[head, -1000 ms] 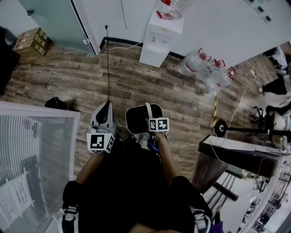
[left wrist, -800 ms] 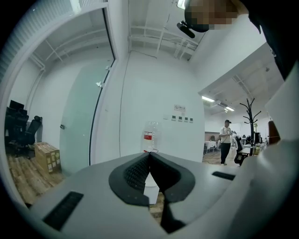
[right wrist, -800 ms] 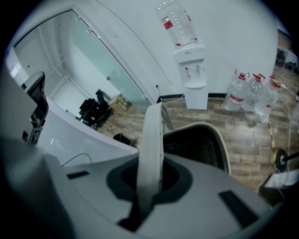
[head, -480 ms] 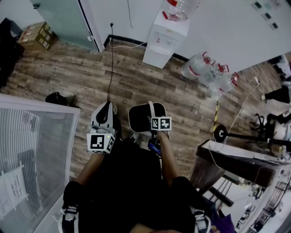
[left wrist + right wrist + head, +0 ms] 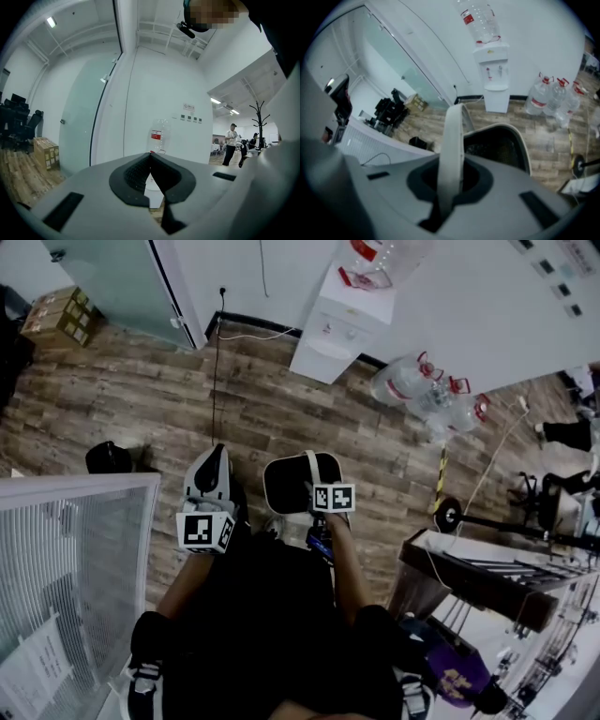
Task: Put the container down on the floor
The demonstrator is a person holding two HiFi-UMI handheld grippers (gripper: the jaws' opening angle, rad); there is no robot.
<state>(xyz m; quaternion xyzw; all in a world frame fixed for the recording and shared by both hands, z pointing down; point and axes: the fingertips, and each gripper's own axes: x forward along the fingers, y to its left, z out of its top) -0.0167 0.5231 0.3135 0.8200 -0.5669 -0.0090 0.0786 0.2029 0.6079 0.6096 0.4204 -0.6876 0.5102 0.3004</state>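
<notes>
Grips the white handle (image 5: 453, 140) of the dark container (image 5: 284, 486) in the right gripper (image 5: 315, 487), jaws clenched on it, tilted steeply down at frame centre, forearm stretched forward. Hangs over the wooden floor (image 5: 281, 409). Left gripper (image 5: 214, 459) just left, level, jaws pressed together, empty.

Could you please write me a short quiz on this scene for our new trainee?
1. True or false: the left tool grips the container.
2. What is the right tool shut on? A) the container's white handle B) a cardboard box C) a cable
3. How many water bottles are on the floor beside the water dispenser?
Key: 1 false, it is shut and empty; 2 A; 3 three.
</notes>
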